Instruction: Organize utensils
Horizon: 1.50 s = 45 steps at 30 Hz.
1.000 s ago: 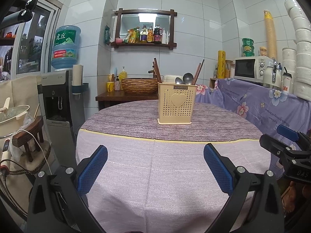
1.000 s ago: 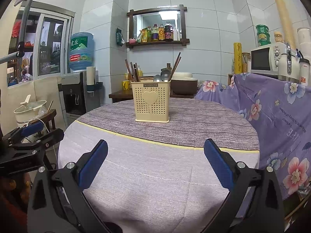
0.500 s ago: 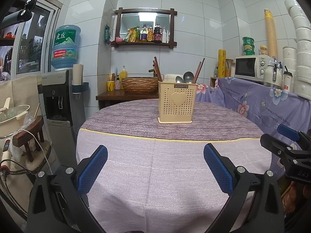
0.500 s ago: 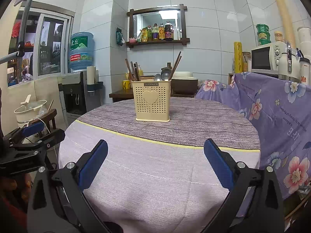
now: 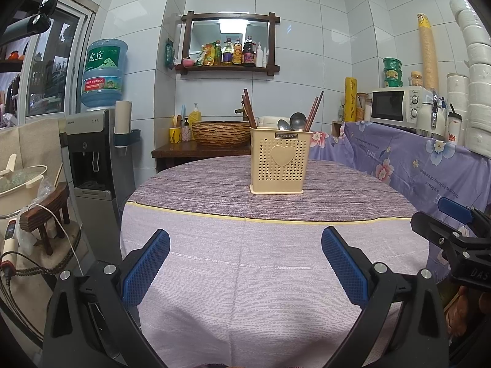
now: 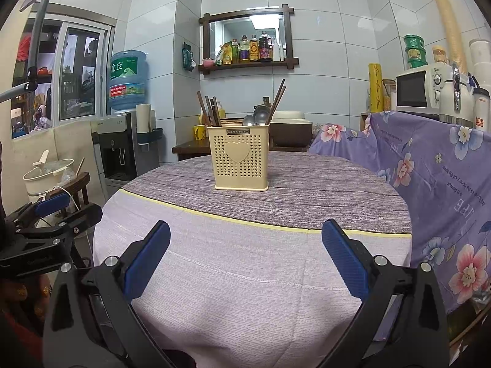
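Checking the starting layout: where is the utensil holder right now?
In both wrist views the utensil holder stands upright on the round table, centred on its far darker half, holding chopsticks and spoons.

Utensil holder (image 5: 280,160) sits mid-desk (image 5: 245,263), chopsticks (image 5: 249,109) and spoons (image 5: 294,121) in it, water dispenser (image 5: 98,156) off left, microwave (image 5: 396,105) right.

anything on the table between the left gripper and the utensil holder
No. In the left wrist view, only bare tablecloth with a yellow stripe lies between the open left gripper and the utensil holder.
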Available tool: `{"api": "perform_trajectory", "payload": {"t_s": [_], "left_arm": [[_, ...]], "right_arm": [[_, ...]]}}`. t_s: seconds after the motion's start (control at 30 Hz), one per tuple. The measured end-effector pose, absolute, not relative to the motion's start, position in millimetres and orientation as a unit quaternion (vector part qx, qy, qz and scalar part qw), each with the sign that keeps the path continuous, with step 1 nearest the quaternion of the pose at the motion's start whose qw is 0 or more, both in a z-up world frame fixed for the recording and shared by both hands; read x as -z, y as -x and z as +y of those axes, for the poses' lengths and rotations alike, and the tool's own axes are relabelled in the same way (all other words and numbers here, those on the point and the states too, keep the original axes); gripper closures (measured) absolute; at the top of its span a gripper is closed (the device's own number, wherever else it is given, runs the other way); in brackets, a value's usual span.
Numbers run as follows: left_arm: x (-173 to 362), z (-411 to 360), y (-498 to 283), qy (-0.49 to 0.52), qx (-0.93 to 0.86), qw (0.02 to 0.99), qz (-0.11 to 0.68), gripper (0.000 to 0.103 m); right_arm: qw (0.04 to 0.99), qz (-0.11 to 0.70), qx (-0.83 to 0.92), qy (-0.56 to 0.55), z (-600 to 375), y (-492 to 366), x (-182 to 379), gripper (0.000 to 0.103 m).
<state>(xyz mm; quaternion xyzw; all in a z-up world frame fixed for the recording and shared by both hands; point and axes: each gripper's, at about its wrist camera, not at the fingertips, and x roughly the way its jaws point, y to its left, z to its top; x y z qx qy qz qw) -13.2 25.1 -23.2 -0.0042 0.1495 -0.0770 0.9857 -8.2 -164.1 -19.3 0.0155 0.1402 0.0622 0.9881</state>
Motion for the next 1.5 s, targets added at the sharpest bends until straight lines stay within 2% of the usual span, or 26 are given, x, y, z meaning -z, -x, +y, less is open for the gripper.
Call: {"api": "perform_trajectory", "payload": {"t_s": [1.5], "left_arm": [[14.2,25.2,14.6,0.01,0.059,0.988,0.144,0.005]], "right_arm": [[0.987,0.145,-0.059,-0.02,-155.4,10.2,23.2,0.006]]}}
